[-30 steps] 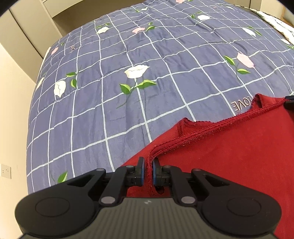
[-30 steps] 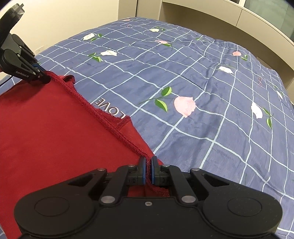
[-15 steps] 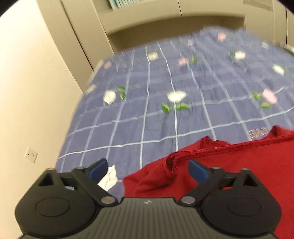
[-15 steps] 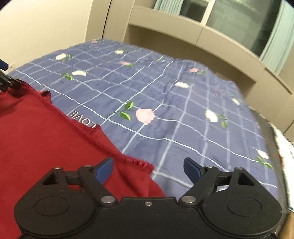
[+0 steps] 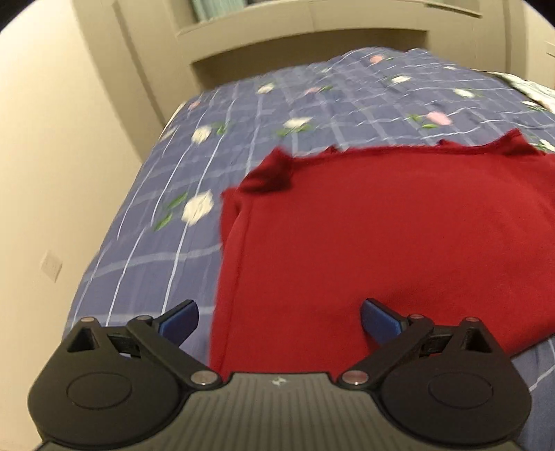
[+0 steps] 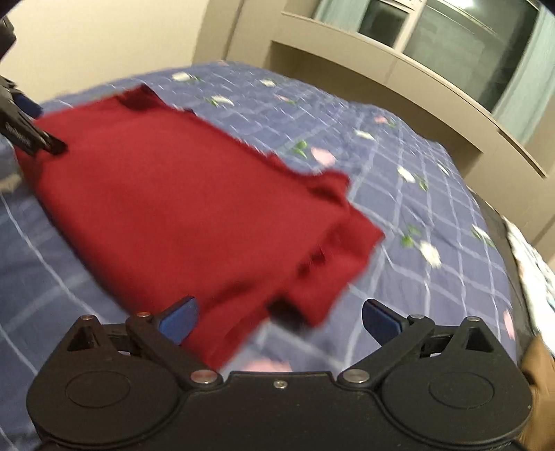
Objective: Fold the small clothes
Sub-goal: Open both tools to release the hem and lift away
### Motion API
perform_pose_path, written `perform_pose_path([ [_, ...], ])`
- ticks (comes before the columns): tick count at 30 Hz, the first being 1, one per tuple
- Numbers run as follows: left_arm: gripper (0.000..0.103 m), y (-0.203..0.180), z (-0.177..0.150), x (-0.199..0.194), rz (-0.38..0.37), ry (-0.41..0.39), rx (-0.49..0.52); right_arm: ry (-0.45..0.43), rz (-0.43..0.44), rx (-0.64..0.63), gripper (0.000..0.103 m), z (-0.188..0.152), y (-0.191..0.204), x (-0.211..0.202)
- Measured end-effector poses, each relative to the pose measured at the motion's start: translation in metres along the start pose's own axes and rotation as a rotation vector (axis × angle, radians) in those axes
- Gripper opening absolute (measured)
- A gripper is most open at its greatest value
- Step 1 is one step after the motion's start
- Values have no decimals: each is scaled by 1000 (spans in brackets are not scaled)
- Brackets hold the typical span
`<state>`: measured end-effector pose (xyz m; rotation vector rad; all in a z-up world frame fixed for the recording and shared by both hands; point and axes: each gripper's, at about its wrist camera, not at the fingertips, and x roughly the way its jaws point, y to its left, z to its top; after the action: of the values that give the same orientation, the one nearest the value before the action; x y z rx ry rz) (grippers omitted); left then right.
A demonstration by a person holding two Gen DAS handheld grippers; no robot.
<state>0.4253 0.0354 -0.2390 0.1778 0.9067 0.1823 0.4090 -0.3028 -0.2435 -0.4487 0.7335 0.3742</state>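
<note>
A dark red garment lies folded on the blue checked bedspread. It also shows in the right wrist view, with a bunched sleeve at its right end. My left gripper is open and empty, hovering over the garment's near left edge. My right gripper is open and empty over the garment's near right corner. The left gripper's fingers also show at the far left of the right wrist view, at the garment's edge.
The bedspread has white grid lines and flower prints. A cream wall runs along the bed's left side. A beige headboard shelf stands behind the bed, with a window above.
Both grippers held the red hem shut a second ago. They opened, let it go and pulled back and up. The garment now lies folded over on the bed.
</note>
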Motion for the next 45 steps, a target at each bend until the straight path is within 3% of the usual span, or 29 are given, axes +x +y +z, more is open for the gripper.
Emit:
perform_pose_path([
  [6,103,40,-7,1,-7,93,-227,22,-39,108,101,-11,-12,-5],
  [13,103,73,-19,-19,53,110,-249,79,-163,82,98,-12,-26,-18],
  [15,102,81,-23,-25,55,109,-285,45,-140,87,97,-3,-28,-27],
  [18,102,90,-35,-33,25,108,-356,-11,-54,100,99,24,-20,-27],
  [23,102,97,-56,-36,-66,121,-496,-95,110,14,100,94,31,5],
  [25,102,98,-58,-32,-100,116,-534,-108,190,-22,100,123,55,26],
  [28,102,99,-57,-28,-172,86,-558,-95,244,-71,100,162,85,57],
  [33,102,98,-52,-20,-221,52,-575,-113,257,-132,100,222,119,102],
  [38,102,99,-49,-7,-239,63,-597,-96,197,-153,98,269,147,153],
  [45,102,93,-45,4,-279,68,-599,-75,171,-142,95,299,159,190],
])
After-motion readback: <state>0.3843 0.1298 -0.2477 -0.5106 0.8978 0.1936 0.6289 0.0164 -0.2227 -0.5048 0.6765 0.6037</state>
